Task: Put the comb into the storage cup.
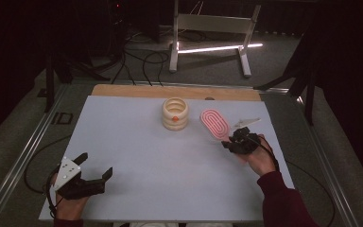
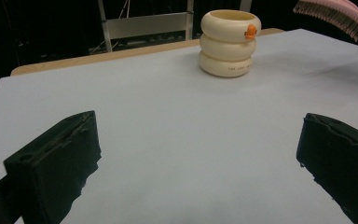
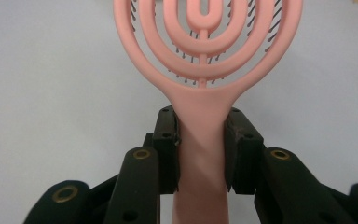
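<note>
On the right side of the counter [image 1: 123, 142], the right gripper [image 1: 234, 142] is clamped on the handle of a pink brush [image 1: 215, 124]. From the right gripper view the two black jaws press on either side of the handle just below where it widens into the head, and the brush [image 3: 205, 70] runs straight out ahead, its looped ribs facing the camera with dark bristles showing through the gaps. In the high view the head points away from the person and toward the middle of the counter; the left gripper view shows the brush [image 2: 335, 16] raised off the surface, bristles down. A small pale object lies on the counter just beyond the right gripper; I cannot tell what it is.

A cream holder [image 1: 175, 114], made like three stacked rings with a small orange mark on its side, stands upright near the far middle of the counter, just left of the brush head and apart from it. Its top is open.

The left gripper [image 1: 94, 168] rests near the front left corner, jaws spread wide with nothing between them, well apart from both things.

The step in hand looks like carrying the brush, held firmly. If the holder is the goal, the next move calls for swinging the brush over the opening, tipping it upright and lowering it in without knocking the holder, which the idle left gripper could steady.
</note>
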Available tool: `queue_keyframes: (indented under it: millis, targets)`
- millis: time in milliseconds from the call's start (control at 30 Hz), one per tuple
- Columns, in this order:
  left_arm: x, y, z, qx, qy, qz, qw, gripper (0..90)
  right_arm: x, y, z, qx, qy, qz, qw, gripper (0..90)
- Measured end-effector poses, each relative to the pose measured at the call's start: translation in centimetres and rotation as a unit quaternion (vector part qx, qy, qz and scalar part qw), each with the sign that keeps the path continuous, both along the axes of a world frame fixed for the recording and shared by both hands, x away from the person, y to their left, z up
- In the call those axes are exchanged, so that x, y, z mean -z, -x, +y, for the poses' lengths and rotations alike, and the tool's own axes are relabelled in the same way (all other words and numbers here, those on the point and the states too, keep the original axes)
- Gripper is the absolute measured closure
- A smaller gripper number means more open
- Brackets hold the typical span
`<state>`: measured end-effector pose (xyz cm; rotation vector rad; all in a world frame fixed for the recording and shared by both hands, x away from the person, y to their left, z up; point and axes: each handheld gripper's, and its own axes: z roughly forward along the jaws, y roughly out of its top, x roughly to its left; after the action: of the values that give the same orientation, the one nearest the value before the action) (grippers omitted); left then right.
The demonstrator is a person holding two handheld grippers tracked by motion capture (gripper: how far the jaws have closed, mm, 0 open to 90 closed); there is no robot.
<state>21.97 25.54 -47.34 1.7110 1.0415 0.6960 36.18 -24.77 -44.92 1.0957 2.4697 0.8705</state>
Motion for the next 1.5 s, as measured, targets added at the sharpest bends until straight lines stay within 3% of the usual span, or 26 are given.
queue_keyframes:
  millis: [633,1500]
  targets:
    - [0.1,-0.1,0.1,-0.001,0.004,0.005,1.0,0.2,-2.4,-0.5,2.7,-0.022,-0.028,-0.037,0.9987,69.5]
    - [0.1,0.0,0.1,-0.005,0.005,0.01,0.9999,0.2,-2.6,-1.2,7.1,-0.058,-0.065,-0.052,0.9948,69.5]
